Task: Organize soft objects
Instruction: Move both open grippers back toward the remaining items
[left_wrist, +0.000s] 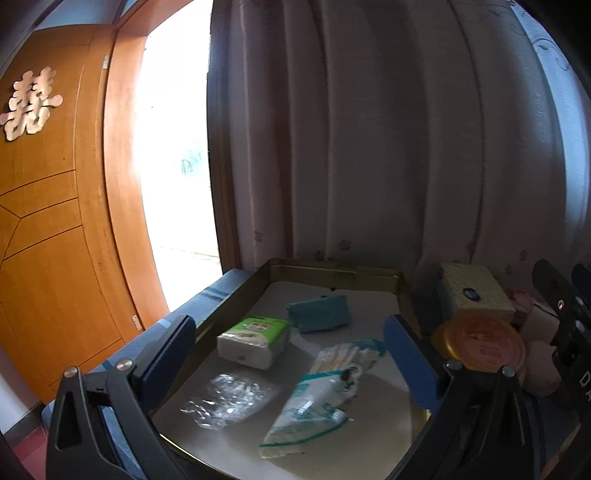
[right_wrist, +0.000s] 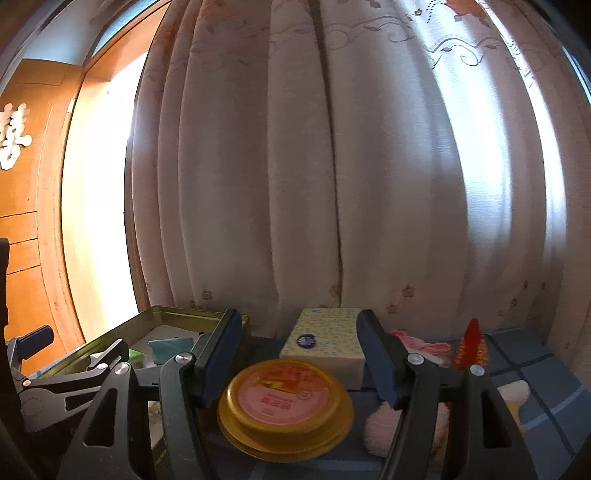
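Left wrist view: the left gripper (left_wrist: 291, 354) is hovering with its jaws spread wide and empty over a gold tray (left_wrist: 332, 266). Lying in the tray are a green tissue pack (left_wrist: 254, 341), a teal pouch (left_wrist: 319, 313), a cotton swab bag (left_wrist: 325, 387) and a clear plastic wrapper (left_wrist: 225, 400).

Right wrist view: the right gripper (right_wrist: 299, 362) is hanging with its jaws parted, nothing held, just behind a yellow tub (right_wrist: 284, 406). A yellow tissue pack (right_wrist: 325, 343) is sitting beyond the tub, and a pink plush toy (right_wrist: 384, 424) is lying to the right.
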